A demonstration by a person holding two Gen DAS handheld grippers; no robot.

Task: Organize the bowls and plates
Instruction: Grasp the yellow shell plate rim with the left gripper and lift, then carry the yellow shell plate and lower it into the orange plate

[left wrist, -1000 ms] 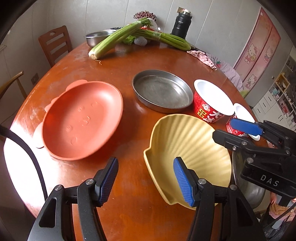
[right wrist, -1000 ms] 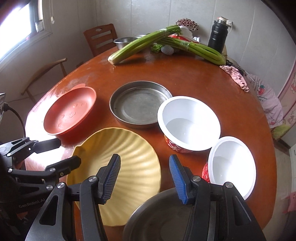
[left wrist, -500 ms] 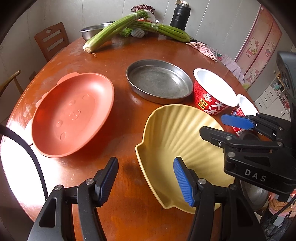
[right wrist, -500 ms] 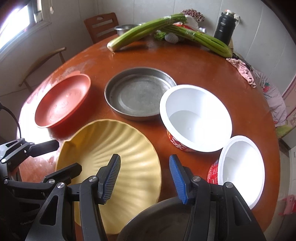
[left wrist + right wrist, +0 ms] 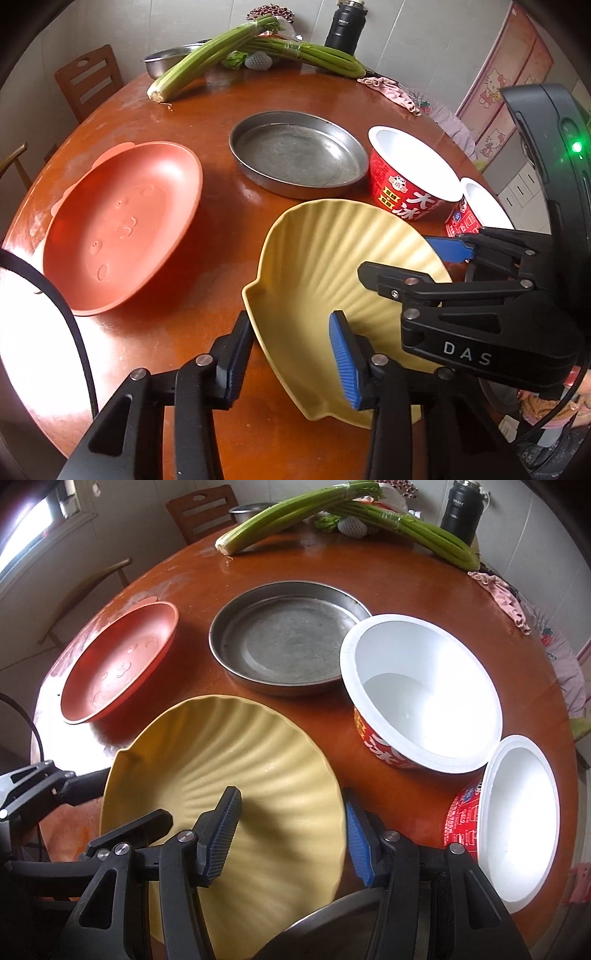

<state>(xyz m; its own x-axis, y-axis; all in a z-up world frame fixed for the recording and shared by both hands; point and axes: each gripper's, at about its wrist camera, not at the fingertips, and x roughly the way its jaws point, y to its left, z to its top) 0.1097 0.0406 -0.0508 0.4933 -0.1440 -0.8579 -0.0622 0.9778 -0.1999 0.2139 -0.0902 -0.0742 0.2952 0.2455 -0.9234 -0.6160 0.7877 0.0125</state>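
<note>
A yellow shell-shaped plate [image 5: 325, 266] [image 5: 229, 760] lies near the table's front edge. My left gripper [image 5: 291, 354] is open and straddles its left rim, one finger outside and one over the plate. My right gripper [image 5: 291, 834] is open and straddles its right rim. The right gripper also shows in the left wrist view [image 5: 424, 266]. An orange plate [image 5: 122, 225] [image 5: 118, 661] lies to the left. A round metal pan [image 5: 299, 151] [image 5: 288, 642] sits behind. Two red-and-white paper bowls [image 5: 421, 690] [image 5: 517, 819] stand at the right.
Celery bunches [image 5: 221, 51], a small metal bowl [image 5: 170, 62], a black flask [image 5: 343, 26] and a pink cloth [image 5: 391, 92] lie at the table's far side. A metal bowl rim [image 5: 325, 923] sits just under my right gripper. Wooden chairs [image 5: 88, 77] stand behind the table.
Both grippers have moved in onto the yellow plate and now straddle its opposite rims. Both stay open.
</note>
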